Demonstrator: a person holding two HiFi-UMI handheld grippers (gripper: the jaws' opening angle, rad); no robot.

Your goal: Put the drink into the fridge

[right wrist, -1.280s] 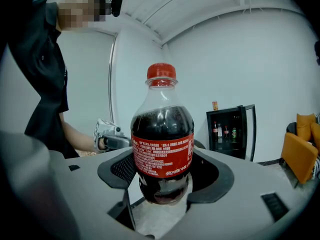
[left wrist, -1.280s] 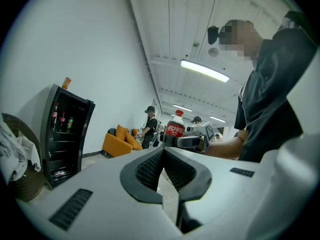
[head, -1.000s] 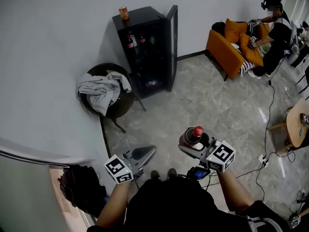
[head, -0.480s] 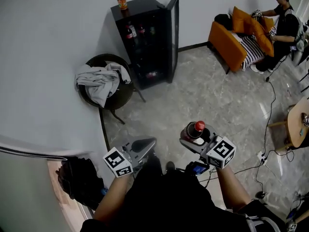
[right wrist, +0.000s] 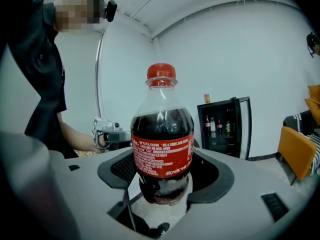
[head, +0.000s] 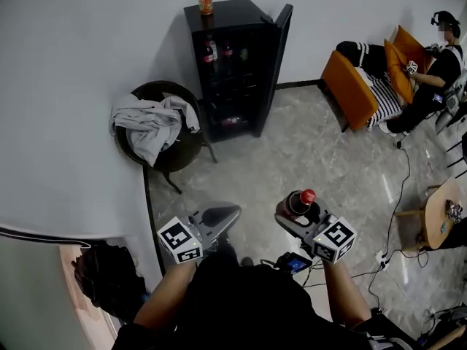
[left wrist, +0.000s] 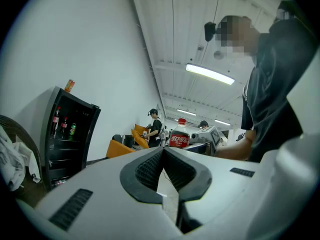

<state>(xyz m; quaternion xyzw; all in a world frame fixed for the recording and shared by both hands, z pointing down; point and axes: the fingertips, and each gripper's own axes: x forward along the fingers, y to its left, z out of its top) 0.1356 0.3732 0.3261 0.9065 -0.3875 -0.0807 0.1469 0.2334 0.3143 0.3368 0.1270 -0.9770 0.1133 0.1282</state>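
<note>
One bottle (right wrist: 162,134) clamped in right tool (right wrist: 167,176).

Bottle (right wrist: 162,134): dark brown contents, red cap, red label with white print. Right tongs (right wrist: 165,171) and left tongs (left wrist: 163,156): pale grey bodies, black ribbed pads. Marker cubes (head: 179,240): white with black squares. Fridge (head: 237,14): black. Can (head: 206,4): orange-red. Sofa (head: 349,82): orange. Floor (head: 314,152): grey, marbled. Cloth (head: 149,126): light grey.

Fridge (head: 232,14) door (head: 277,64) open; open floor (head: 306,152) before it; chair (head: 182,152) with clothes (head: 149,126) just beside; bottles (head: 211,52) on top shelf.
</note>
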